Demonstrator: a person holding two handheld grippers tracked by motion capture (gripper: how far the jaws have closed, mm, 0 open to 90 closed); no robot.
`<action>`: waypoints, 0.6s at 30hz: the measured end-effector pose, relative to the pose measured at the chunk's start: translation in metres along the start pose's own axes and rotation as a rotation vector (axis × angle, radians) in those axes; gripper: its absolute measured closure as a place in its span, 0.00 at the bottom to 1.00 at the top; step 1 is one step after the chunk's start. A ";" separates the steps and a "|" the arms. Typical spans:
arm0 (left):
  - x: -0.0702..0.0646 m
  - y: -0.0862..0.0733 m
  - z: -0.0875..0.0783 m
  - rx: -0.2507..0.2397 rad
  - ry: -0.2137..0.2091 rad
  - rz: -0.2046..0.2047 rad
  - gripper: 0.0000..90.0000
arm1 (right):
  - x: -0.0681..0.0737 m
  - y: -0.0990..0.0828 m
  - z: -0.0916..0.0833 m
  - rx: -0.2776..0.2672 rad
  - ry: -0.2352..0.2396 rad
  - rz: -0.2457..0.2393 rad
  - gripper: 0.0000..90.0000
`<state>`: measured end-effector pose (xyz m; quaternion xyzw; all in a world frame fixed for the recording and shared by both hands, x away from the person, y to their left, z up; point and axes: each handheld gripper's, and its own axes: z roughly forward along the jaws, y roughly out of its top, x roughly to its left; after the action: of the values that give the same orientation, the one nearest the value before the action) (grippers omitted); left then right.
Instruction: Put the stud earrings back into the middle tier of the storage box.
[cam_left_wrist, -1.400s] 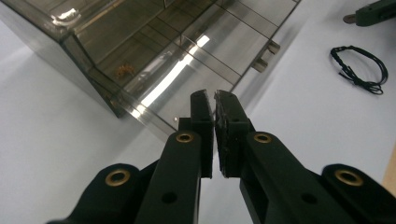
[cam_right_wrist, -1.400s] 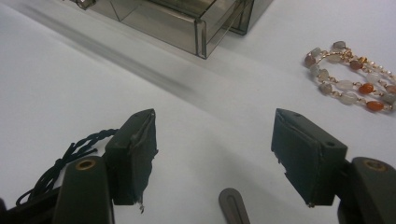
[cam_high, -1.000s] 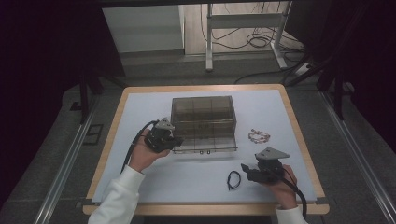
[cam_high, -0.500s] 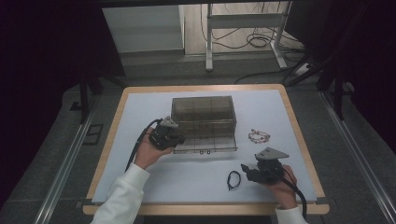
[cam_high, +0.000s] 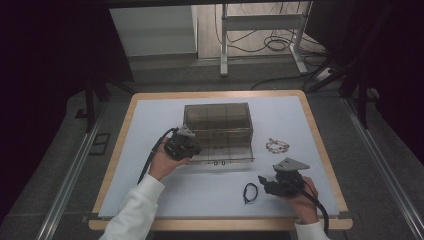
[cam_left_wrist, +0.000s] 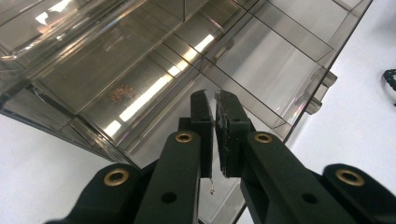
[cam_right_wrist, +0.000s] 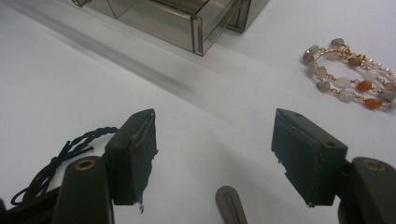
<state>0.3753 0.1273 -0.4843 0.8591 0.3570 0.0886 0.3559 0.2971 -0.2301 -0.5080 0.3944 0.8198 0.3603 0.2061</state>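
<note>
Smoky clear organiser box (cam_high: 218, 131) at frame centre, left gripper (cam_high: 186, 141) over its open drawer, jaws pressed together, nothing between. Right gripper (cam_high: 262, 182) at lower right, jaws spread wide, near black cord loop (cam_high: 250, 192)

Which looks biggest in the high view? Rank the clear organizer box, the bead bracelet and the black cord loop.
1. Clear organizer box, by far the largest.
2 and 3. Bead bracelet and black cord loop: both small and look about alike, so no firm order between them.
</note>
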 end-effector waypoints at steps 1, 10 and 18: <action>0.000 0.000 0.000 0.002 0.000 0.000 0.95 | 0.000 0.000 0.000 0.000 0.000 -0.001 0.34; 0.000 0.000 -0.004 -0.032 0.008 -0.022 0.81 | 0.000 0.000 0.000 0.004 -0.001 -0.003 0.34; -0.001 -0.004 -0.025 -0.091 0.007 -0.037 0.62 | 0.000 0.000 -0.001 -0.001 -0.004 -0.002 0.34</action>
<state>0.3624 0.1420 -0.4686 0.8349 0.3696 0.1013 0.3951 0.2967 -0.2309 -0.5071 0.3940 0.8197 0.3598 0.2086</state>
